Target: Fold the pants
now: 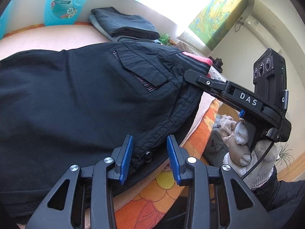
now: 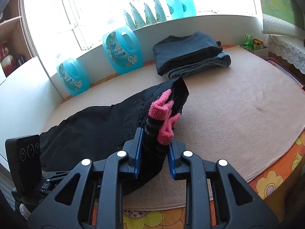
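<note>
Black pants (image 1: 76, 99) lie across a beige mat (image 2: 238, 114), waist end toward the mat's front edge. My left gripper (image 1: 149, 152) is open, its blue pads either side of the waistband edge by a black button (image 1: 149, 156). My right gripper (image 2: 155, 152) has its jaws around the pants' waistband, which is lined with pink and striped knit (image 2: 164, 112). The blue pads stand apart with bunched cloth between them, and the cloth looks lifted. The right gripper also shows in the left wrist view (image 1: 192, 74), at the waistband's far corner.
A stack of folded dark and grey pants (image 2: 190, 55) sits at the mat's back. Blue detergent bottles (image 2: 122, 51) stand along the white wall under the window. An orange flowered cloth (image 2: 276, 181) covers the table edge. Jars (image 2: 257, 43) stand at the far right.
</note>
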{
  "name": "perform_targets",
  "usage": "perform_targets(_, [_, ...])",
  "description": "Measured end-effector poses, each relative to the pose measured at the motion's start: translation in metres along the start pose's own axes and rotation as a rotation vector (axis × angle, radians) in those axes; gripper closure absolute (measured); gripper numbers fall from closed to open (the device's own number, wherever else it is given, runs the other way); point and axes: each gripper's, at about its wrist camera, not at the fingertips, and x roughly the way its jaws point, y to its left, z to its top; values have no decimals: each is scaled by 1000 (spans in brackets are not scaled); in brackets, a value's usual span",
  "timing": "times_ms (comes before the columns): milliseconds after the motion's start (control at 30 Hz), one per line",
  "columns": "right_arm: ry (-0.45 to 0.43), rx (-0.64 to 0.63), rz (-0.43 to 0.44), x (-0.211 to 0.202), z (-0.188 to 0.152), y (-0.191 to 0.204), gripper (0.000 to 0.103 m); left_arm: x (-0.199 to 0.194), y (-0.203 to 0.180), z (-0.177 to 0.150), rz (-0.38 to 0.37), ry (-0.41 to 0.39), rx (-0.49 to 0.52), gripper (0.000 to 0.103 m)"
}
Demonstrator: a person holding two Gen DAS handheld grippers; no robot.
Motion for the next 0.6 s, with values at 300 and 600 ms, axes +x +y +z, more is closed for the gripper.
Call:
perform_targets(300, [148, -4, -40, 13, -10, -27, 69, -46, 24, -2, 136, -43, -4, 68])
perform_targets(600, [77, -210, -59, -14, 50, 20, 65, -104, 89, -4, 400, -123, -74, 68])
